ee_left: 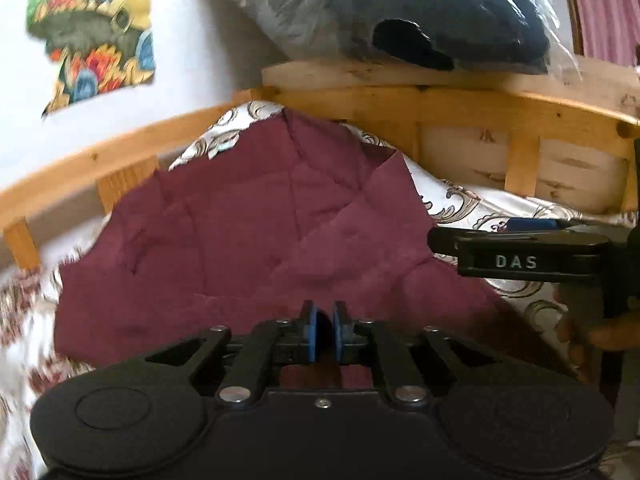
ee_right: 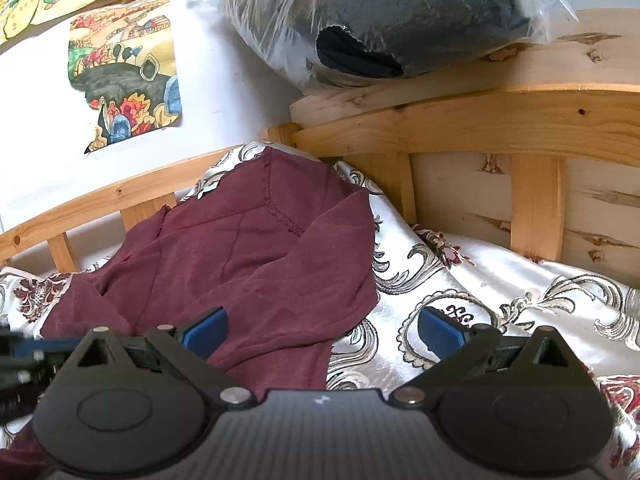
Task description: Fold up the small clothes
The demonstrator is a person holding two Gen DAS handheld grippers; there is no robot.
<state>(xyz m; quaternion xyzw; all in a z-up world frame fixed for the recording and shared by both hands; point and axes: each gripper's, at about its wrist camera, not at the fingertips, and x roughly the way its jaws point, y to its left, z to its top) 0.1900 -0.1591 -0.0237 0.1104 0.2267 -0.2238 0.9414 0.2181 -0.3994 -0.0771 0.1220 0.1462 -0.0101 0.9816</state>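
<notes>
The bed (ee_right: 500,292) is hemmed by a wooden rail (ee_right: 460,124) behind and on the left; open patterned cover lies to the right. The maroon garment (ee_left: 240,232) sprawls crumpled on the cover toward the left corner. A bagged bundle (ee_right: 380,16) sits atop the rail. The left gripper (ee_left: 324,332), pads nearly together, pinches the garment's near edge. The right gripper (ee_right: 320,332) is spread wide over its right hem.

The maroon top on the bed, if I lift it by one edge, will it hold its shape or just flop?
Likely floppy: the maroon top lies creased and already folded over itself on the bedspread. It looks like thin knit, so probably light. The bedspread's sheen suggests the top may slide rather than bunch when pushed. The left gripper has its jaws nearly closed over it; the right gripper is open.
</notes>
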